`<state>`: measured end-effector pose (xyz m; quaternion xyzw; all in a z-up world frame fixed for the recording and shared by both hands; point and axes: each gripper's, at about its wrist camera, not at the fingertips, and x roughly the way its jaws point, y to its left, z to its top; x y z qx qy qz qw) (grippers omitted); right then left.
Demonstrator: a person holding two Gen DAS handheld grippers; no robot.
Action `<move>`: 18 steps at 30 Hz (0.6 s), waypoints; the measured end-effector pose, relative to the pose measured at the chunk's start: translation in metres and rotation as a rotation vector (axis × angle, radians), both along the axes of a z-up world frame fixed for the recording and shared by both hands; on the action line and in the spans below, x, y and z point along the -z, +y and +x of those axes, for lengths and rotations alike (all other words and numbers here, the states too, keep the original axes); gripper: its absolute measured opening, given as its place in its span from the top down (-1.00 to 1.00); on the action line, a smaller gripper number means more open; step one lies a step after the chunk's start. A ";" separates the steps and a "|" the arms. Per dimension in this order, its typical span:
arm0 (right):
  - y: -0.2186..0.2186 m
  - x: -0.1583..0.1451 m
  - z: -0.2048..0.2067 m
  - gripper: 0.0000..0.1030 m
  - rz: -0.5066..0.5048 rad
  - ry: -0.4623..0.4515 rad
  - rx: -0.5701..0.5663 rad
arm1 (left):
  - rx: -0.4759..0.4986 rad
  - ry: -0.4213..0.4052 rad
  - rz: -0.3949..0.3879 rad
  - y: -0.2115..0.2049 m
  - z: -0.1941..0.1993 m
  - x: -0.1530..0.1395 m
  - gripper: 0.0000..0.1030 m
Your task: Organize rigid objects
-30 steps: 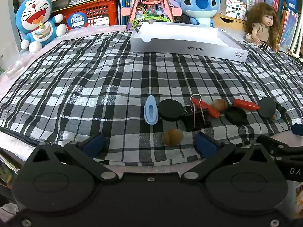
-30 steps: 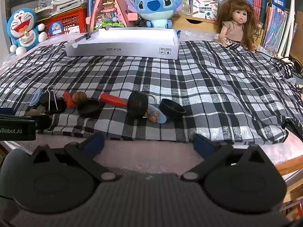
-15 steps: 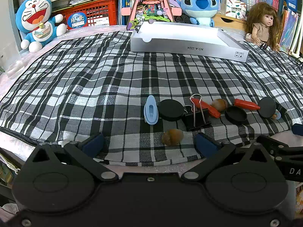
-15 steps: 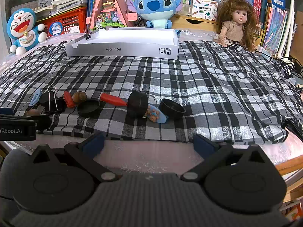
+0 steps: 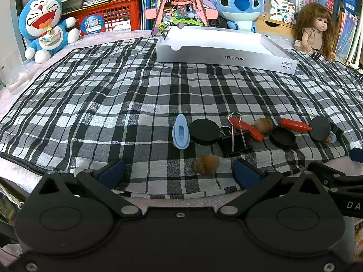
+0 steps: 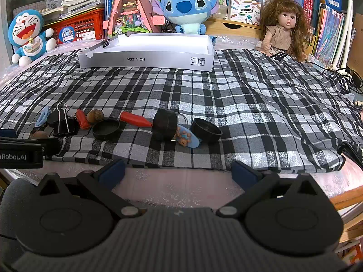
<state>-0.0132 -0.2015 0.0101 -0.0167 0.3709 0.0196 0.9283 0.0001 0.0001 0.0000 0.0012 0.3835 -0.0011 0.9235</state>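
Note:
Small objects lie in a row near the front edge of the plaid cloth (image 5: 113,95): a light blue clip (image 5: 180,131), a black round lid (image 5: 204,131), a black binder clip (image 5: 236,138), red pieces (image 5: 246,125) (image 5: 295,124), acorns (image 5: 206,163) (image 5: 263,125), more black lids (image 5: 282,137) (image 6: 164,124) (image 6: 205,130) and a blue charm with a bear (image 6: 187,138). A white open box (image 5: 226,56) stands at the back. My left gripper (image 5: 179,172) is open, just short of the near acorn. My right gripper (image 6: 178,172) is open at the table edge, short of the charm.
Plush toys (image 5: 45,27) (image 6: 186,9), a doll (image 6: 285,27), a red crate (image 5: 113,18), a toy house (image 5: 179,2) and books line the back. Cables (image 6: 340,77) lie at the right. The cloth between the row and the box is bare.

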 end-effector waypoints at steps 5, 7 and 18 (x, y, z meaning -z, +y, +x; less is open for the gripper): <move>0.000 0.000 0.000 -1.00 0.000 0.000 0.000 | 0.000 -0.001 0.000 0.000 0.000 0.000 -1.00; 0.000 0.000 0.000 -1.00 0.000 0.000 0.001 | 0.002 0.000 0.001 0.000 0.000 0.000 -1.00; 0.000 0.000 -0.001 -1.00 0.002 -0.006 0.008 | 0.006 0.003 0.001 0.001 0.000 0.001 -1.00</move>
